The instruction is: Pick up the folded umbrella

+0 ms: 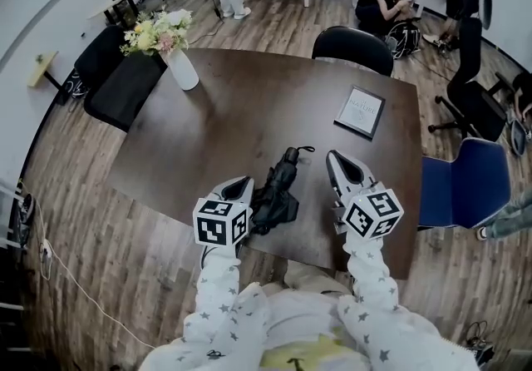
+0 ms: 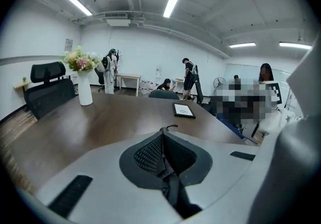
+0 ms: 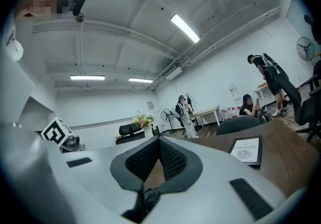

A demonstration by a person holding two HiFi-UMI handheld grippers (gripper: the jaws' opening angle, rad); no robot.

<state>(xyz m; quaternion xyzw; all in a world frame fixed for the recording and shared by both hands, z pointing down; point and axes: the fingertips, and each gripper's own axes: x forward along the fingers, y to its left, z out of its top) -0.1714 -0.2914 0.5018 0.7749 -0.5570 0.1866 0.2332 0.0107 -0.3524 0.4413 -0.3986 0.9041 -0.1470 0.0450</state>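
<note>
A broad, dark brown wooden table (image 1: 224, 111) with a smooth, faintly glossy top fills the head view in front of you. The folded umbrella (image 1: 278, 190) lies on it, close to your edge and between your two grippers. It is black, with soft matte fabric bunched in loose, crumpled pleats at the wider near end. It narrows to a slim far end that carries a thin looped strap. Its long axis runs away from you, with the strap end leaning a little right and pointing toward the middle of the table.

Your left gripper (image 1: 243, 183) sits just beside the umbrella's left flank. It may be brushing the fabric, but the view is too small to say. Its jaws are pressed together with nothing clamped. Your right gripper (image 1: 336, 160) is near the umbrella's right side and apart from it, jaws likewise together and empty.

Farther off stand a white vase (image 1: 183, 70) of pale flowers and a flat framed card (image 1: 360, 111).
</note>
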